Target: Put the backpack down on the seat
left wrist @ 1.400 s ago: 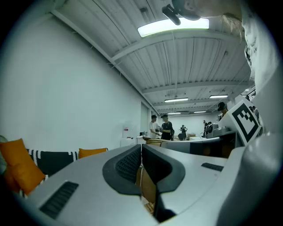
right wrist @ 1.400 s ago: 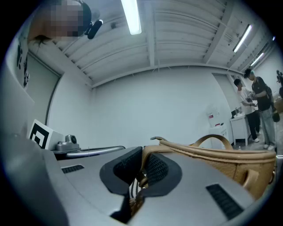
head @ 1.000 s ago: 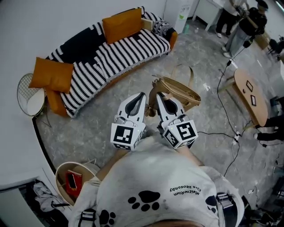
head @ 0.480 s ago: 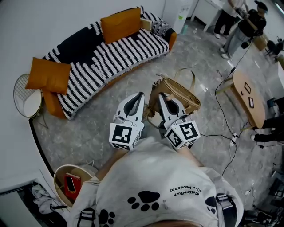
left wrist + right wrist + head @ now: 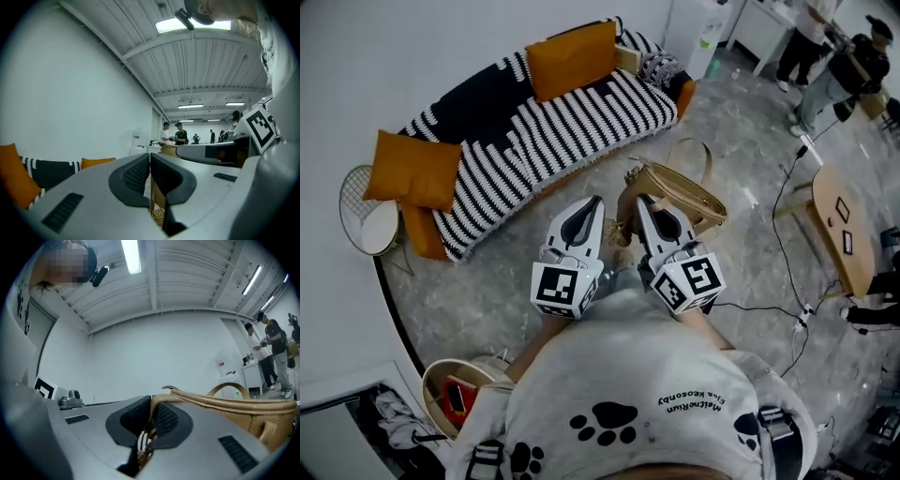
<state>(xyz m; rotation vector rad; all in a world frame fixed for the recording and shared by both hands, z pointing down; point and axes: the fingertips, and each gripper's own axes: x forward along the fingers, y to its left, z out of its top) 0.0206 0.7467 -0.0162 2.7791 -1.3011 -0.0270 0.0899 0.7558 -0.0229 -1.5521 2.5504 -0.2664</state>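
Note:
The backpack (image 5: 680,192) is a tan woven bag with arched straps, hanging in the air over the grey floor in front of the person. My right gripper (image 5: 645,208) is shut on its tan top strap; in the right gripper view the strap (image 5: 157,404) runs between the pads and the backpack's body (image 5: 243,411) stretches off to the right. My left gripper (image 5: 589,208) is beside it on the left, shut with nothing between the pads (image 5: 136,171). The seat is a curved sofa (image 5: 534,131) under a black-and-white striped cover, beyond the grippers to the upper left.
Two orange cushions (image 5: 574,58) (image 5: 414,169) lie on the sofa. A white wire side table (image 5: 367,217) stands at its left end. A basket (image 5: 455,394) is at the lower left. On the right are a round wooden table (image 5: 844,234), floor cables (image 5: 787,187) and people (image 5: 848,66).
Both grippers and the bag keep their places before the person. The sofa has shifted slightly right and down in the head view.

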